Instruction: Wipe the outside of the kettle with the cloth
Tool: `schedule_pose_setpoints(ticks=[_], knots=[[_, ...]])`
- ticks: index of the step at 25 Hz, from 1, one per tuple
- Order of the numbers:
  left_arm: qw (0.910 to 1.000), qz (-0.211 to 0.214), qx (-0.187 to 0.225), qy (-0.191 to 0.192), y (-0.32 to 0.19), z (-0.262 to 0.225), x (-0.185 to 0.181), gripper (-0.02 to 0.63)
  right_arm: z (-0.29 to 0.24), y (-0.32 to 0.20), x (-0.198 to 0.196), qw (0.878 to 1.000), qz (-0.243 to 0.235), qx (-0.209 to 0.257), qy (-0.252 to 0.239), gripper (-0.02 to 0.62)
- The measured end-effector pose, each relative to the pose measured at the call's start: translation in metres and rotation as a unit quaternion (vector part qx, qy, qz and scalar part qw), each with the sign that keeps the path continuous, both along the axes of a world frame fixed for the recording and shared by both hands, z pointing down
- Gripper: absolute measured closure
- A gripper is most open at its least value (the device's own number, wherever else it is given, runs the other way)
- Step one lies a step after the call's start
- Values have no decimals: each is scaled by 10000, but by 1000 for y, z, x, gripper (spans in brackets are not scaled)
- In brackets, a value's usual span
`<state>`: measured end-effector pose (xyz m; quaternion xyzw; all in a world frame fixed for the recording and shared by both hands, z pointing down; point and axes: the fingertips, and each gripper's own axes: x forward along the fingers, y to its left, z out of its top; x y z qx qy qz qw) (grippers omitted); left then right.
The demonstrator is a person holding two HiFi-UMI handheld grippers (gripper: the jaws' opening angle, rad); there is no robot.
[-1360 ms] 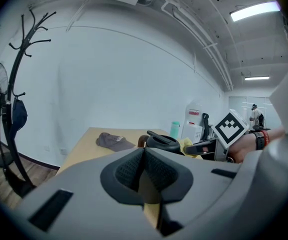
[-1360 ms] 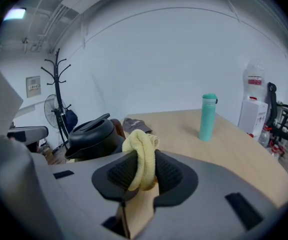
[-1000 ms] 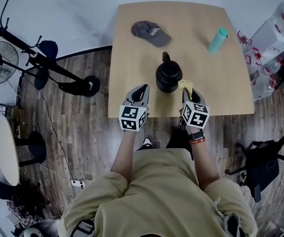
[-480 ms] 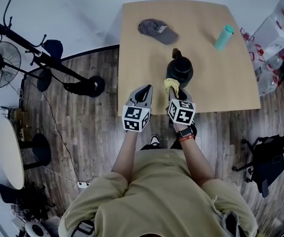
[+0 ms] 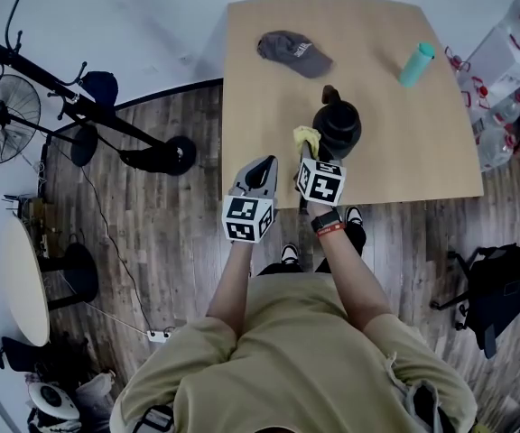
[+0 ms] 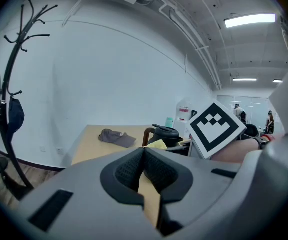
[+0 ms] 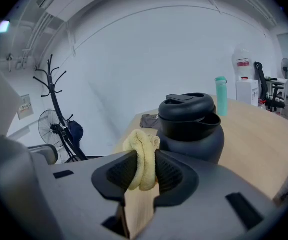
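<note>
A black kettle (image 5: 338,124) with a brown handle stands near the table's front edge; it also fills the middle of the right gripper view (image 7: 191,126). My right gripper (image 5: 309,156) is shut on a rolled yellow cloth (image 5: 306,138), which sits at the kettle's near left side. The cloth (image 7: 142,158) is pinched between the jaws in the right gripper view. My left gripper (image 5: 260,171) hovers at the table's front edge, left of the kettle, shut with nothing in it (image 6: 144,166).
A grey cap (image 5: 294,52) lies at the back of the wooden table (image 5: 422,142), a teal bottle (image 5: 415,65) at the back right. A coat rack (image 5: 79,111) and a fan (image 5: 3,120) stand on the floor to the left.
My right gripper has swung with the cloth from the kettle's right side round its front to its left side. The left gripper has barely moved.
</note>
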<state>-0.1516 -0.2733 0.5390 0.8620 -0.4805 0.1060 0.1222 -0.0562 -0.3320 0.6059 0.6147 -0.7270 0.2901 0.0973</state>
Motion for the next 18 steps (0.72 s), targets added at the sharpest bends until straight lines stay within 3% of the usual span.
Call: schedule_pose_setpoints(ticks=[5,18], knots=[[10000,-30,-20,11,0,2,-1,583,7,-2,8,9996,257,-130,-33,479],[10000,24,0,3,1,3,16,583,9,17,27,9998,138,-114,-115,479]])
